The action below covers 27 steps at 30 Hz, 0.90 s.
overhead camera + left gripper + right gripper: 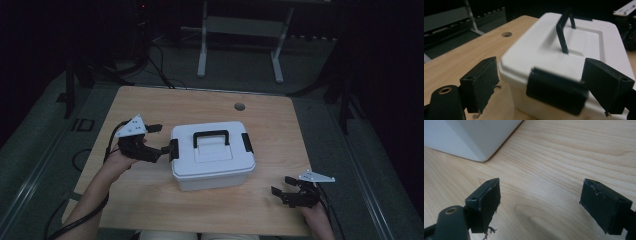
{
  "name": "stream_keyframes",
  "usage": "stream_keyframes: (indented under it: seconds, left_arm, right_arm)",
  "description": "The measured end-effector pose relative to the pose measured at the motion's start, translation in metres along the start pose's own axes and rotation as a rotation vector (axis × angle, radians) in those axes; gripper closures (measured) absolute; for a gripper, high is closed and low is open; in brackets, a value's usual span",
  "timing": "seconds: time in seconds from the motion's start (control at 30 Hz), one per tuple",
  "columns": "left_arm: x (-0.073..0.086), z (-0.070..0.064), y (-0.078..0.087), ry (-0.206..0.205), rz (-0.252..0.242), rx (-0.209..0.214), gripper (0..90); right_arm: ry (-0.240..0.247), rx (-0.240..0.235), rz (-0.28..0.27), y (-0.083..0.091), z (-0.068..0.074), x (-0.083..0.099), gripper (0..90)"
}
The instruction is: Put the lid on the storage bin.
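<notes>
My right claw (286,190) sits nearest me, jaws spread wide over bare table (225,210), just off the white box's (212,172) front corner. Farther in, my left claw (164,140) is open too, its jaws flanking the black latch (555,93) on the box's left end. The box stands mid-table, handle (211,136) upright.

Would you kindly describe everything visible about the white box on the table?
The white storage box looks like plastic, with a closed lid, a black handle standing up on top, and black latches at both ends. It sits upright mid-table. The open left gripper flanks the left latch; contact is unclear.
</notes>
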State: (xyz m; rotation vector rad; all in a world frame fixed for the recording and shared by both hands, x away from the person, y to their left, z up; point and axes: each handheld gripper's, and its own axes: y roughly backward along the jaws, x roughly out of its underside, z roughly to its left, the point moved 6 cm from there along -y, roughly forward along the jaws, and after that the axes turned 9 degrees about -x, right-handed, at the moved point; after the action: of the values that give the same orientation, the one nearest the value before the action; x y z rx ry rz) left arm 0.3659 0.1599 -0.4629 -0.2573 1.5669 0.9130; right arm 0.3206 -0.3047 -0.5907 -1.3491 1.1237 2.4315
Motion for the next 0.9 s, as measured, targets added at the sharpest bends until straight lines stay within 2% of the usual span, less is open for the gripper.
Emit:
stream_keyframes:
  seconds: [0.13,0.17,0.37,0.43,0.5,0.53,0.57,0.6,0.73,0.8,0.9]
  left_arm:
    - [0.013,0.0,0.005,0.008,0.013,0.009,13.8]
    - [0.02,0.001,0.009,0.006,0.006,-0.008,13.8]
    - [0.048,0.005,0.017,0.073,0.02,0.016,13.8]
    - [0.058,0.006,0.02,0.076,0.027,0.006,13.8]
    - [0.068,0.007,0.021,0.088,0.042,0.0,13.8]
    - [0.068,0.007,0.021,0.088,0.042,0.0,13.8]
    - [0.081,0.009,0.023,0.108,0.051,-0.006,13.8]
    - [0.086,0.009,0.023,0.117,0.056,-0.008,13.8]
    - [0.103,0.012,0.027,0.145,0.062,-0.032,13.8]
    - [0.11,0.013,0.029,0.147,0.068,-0.04,13.8]
    - [0.122,0.016,0.032,0.146,0.087,-0.08,13.8]
  right_arm:
    - [-0.002,0.002,0.001,0.0,0.0,0.001,16.2]
    - [-0.003,0.002,0.001,0.0,-0.001,0.001,16.2]
    - [0.02,0.019,-0.01,0.001,0.0,0.0,16.2]
    - [0.034,0.025,-0.022,0.002,0.001,-0.002,16.2]
    - [0.046,0.049,-0.046,0.003,0.0,-0.004,16.2]
    - [0.046,0.049,-0.046,0.003,0.0,-0.004,16.2]
    - [0.049,0.056,-0.052,0.004,0.0,-0.004,16.2]
    - [0.051,0.078,-0.073,0.006,-0.002,-0.005,16.2]
    - [0.039,0.109,-0.088,0.008,-0.005,-0.005,16.2]
    - [0.038,0.134,-0.099,0.009,-0.007,-0.004,16.1]
    - [0.032,0.171,-0.108,0.01,-0.01,-0.005,16.1]
